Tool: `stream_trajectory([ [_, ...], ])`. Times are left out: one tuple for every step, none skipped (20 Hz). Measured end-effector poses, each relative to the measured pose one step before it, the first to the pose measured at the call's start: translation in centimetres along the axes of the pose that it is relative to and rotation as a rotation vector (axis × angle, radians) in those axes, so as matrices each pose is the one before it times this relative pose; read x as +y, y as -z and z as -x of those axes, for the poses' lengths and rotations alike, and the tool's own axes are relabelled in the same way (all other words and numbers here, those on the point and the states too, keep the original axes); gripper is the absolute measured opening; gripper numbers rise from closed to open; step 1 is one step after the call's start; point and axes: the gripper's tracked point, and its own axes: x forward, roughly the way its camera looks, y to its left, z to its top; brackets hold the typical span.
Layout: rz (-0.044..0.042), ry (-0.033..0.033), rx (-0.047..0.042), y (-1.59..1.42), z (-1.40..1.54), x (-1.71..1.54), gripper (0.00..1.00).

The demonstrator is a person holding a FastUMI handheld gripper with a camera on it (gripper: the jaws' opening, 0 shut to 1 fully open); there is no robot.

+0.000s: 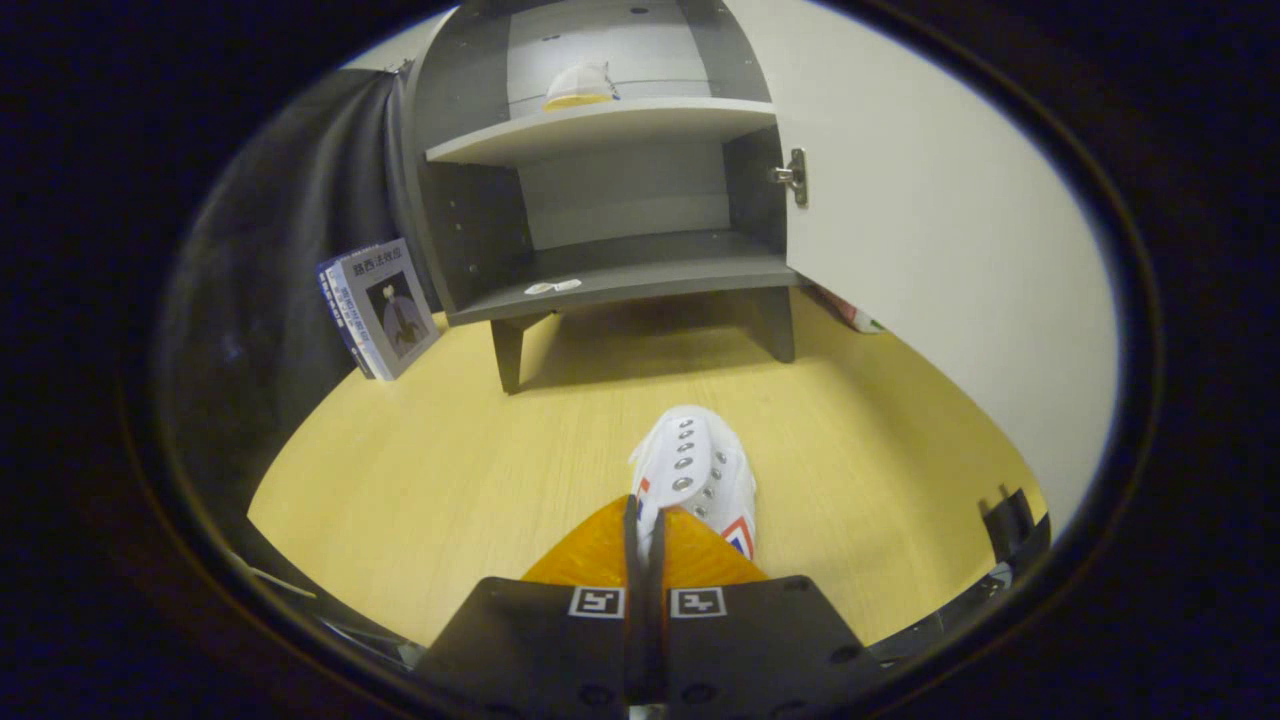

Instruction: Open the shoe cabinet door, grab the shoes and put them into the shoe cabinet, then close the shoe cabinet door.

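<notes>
A small white shoe (697,475) with metal eyelets and red and blue marks points away from me, its heel end pinched between my fingers. My gripper (646,530) is shut on it, the jaws nearly touching. Beyond the shoe stands the grey shoe cabinet (610,280) on short legs, its white door (930,230) swung wide open to the right. A second white shoe (580,88) with a yellow sole rests on the upper shelf (610,125). The lower shelf (630,275) holds only a small white sticker.
A book (380,308) leans against the black cloth wall left of the cabinet. The pale wooden floor (450,450) stretches between me and the cabinet. A dark object (1010,520) sits at the floor's right edge, beside the open door.
</notes>
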Motion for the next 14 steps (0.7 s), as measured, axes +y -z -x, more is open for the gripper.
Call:
stream_trajectory([
  [-0.00081, -0.00410, -0.00827, -0.521, 0.177, -0.041, 0.02],
  [-0.00566, 0.00011, -0.01664, -0.705, 0.261, -0.140, 0.02],
  [-0.00555, -0.00647, -0.00856, -0.944, -0.031, 0.082, 0.02],
  [-0.00267, -0.00612, -0.01410, -0.956, 0.196, 0.184, 0.02],
  [0.00575, -0.00373, -0.01357, -1.108, 0.521, 0.179, 0.02],
  [0.01172, -0.00190, -0.01044, -1.297, 0.502, 0.201, 0.02],
  [0.01215, 0.00010, -0.01480, -1.581, 0.563, 0.178, 0.02],
  [0.00685, 0.00136, -0.01754, -1.708, 0.585, 0.207, 0.02],
  [0.00798, 0.00259, -0.01708, -1.809, 0.742, 0.182, 0.02],
  [0.00635, 0.00395, -0.01839, -1.886, 0.565, 0.149, 0.02],
  [0.01436, 0.00817, -0.02286, -1.977, 0.705, 0.091, 0.02],
  [0.01792, 0.00947, -0.01861, -1.829, 0.512, 0.117, 0.02],
  [0.02034, 0.01028, -0.01614, -1.839, 0.544, 0.003, 0.02],
  [0.02250, 0.01139, -0.01683, -1.836, 0.346, 0.128, 0.02],
])
